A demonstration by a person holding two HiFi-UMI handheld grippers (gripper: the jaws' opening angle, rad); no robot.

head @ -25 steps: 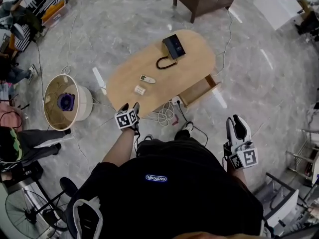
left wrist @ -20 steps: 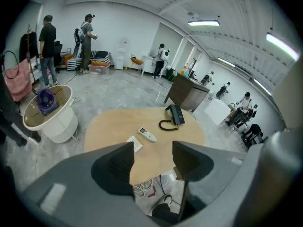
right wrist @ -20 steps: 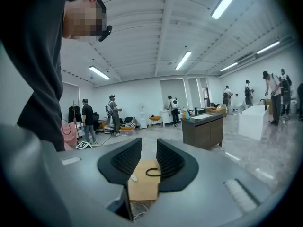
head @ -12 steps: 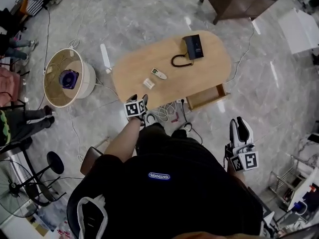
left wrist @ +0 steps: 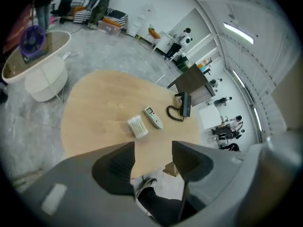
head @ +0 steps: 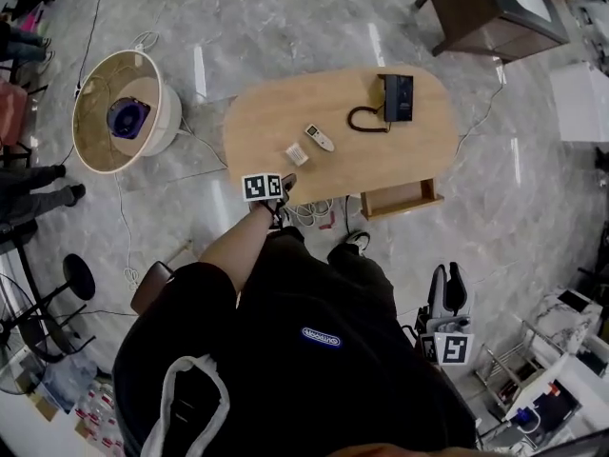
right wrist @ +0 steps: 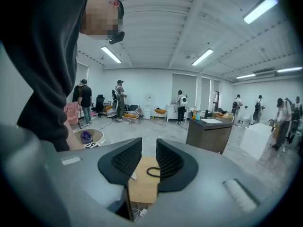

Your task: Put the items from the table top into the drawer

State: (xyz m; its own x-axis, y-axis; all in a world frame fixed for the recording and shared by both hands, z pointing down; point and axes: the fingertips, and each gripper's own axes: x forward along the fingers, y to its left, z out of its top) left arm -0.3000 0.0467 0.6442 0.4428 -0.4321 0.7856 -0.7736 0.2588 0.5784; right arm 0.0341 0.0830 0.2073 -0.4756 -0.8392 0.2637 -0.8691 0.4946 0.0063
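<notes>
An oval wooden table point(head: 285, 112) carries a small white box point(head: 297, 153), a white remote point(head: 319, 137) and a black device point(head: 398, 98) with a coiled black cord point(head: 366, 120). An open drawer point(head: 400, 200) sticks out of the table's near right side. My left gripper point(head: 282, 190) hangs at the table's near edge, open and empty. In the left gripper view it point(left wrist: 152, 150) looks down on the box point(left wrist: 138, 126), the remote point(left wrist: 153, 117) and the device point(left wrist: 184, 104). My right gripper point(head: 445, 279) is off by the person's right side, away from the table. Its jaws point(right wrist: 148, 148) stand slightly apart with nothing between them.
A round white tub point(head: 162, 112) with a purple fan inside stands left of the table. A dark wooden cabinet point(head: 495, 8) is at the far right. Cables point(head: 309, 212) lie on the floor under the table's near edge. A black stool point(head: 76, 276) stands at the left.
The left gripper has dropped and rolled, ending closer to the table's near edge. The right gripper has swung back along the person's right side. The head camera has shifted.
</notes>
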